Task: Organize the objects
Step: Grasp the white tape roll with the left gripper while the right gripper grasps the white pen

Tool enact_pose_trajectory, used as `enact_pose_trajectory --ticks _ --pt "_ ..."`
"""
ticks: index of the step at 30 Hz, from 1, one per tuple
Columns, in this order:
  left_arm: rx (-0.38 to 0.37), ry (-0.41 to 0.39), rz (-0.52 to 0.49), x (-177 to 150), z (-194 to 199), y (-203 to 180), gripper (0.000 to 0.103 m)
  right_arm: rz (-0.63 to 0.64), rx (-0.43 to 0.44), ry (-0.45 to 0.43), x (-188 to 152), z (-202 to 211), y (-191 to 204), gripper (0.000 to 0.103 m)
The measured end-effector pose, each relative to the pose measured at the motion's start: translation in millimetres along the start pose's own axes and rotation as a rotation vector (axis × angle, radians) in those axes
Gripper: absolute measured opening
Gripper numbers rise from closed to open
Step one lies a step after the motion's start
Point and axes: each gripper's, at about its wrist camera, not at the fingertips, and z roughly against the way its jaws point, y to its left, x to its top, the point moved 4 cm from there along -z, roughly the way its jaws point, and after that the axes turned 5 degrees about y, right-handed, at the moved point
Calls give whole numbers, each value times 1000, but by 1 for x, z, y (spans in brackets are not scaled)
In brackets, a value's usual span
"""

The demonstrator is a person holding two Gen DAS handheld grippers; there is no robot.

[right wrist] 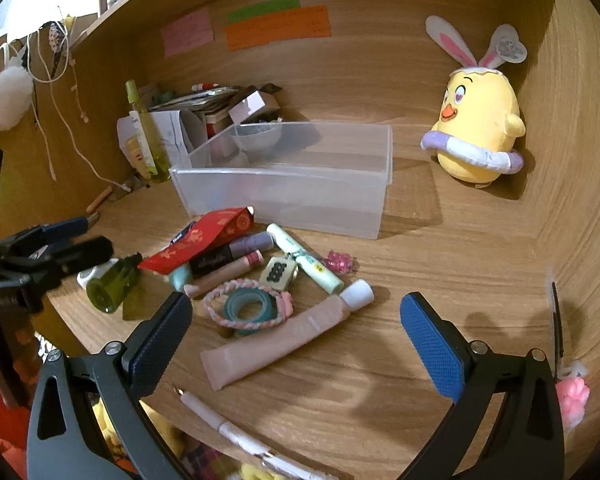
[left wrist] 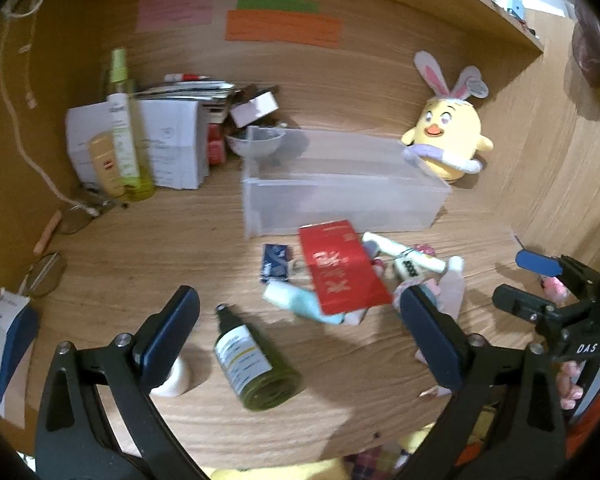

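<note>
A clear plastic bin (left wrist: 340, 196) (right wrist: 288, 192) stands on the wooden desk, nothing visible inside. In front lies a pile: red envelope (left wrist: 342, 268) (right wrist: 204, 244), green bottle on its side (left wrist: 252, 364) (right wrist: 114, 282), pink tube (right wrist: 284, 340), tape roll (right wrist: 248, 306) inside a braided band, mint stick (right wrist: 306, 258), lipsticks (right wrist: 236, 258), mahjong tile charm (right wrist: 278, 270). My left gripper (left wrist: 300, 328) is open above the green bottle. My right gripper (right wrist: 296, 326) is open above the pink tube. Neither holds anything.
A yellow chick plush (left wrist: 446, 136) (right wrist: 478, 128) sits at the back right. Spray bottles (left wrist: 126, 132), papers and boxes crowd the back left. Glasses (left wrist: 46, 270) lie at the left. A white pen (right wrist: 236, 432) lies near the front edge. Sticky notes (right wrist: 276, 26) hang on the back wall.
</note>
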Motion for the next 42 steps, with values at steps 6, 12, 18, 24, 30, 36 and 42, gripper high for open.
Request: enact_pose_trajectory --ticks 6,12,18,24,30,36,42 --pt "34 41 35 -19 7 18 81 58 38 32 -14 4 6 86" --pt "76 75 122 -38 9 50 81 129 80 60 -28 6 24 78" --pt "124 93 189 -56 9 75 81 172 134 115 -45 -2 38 66" --pt "146 86 261 -65 14 98 81 180 161 185 -64 -15 41 51" --pt "157 120 316 -74 -1 121 78 202 122 205 -72 -20 40 35" --pt "128 135 316 -71 -16 119 77 211 119 189 -69 -20 40 26" --pt "137 137 252 -59 -34 105 77 217 119 172 -64 -22 40 19"
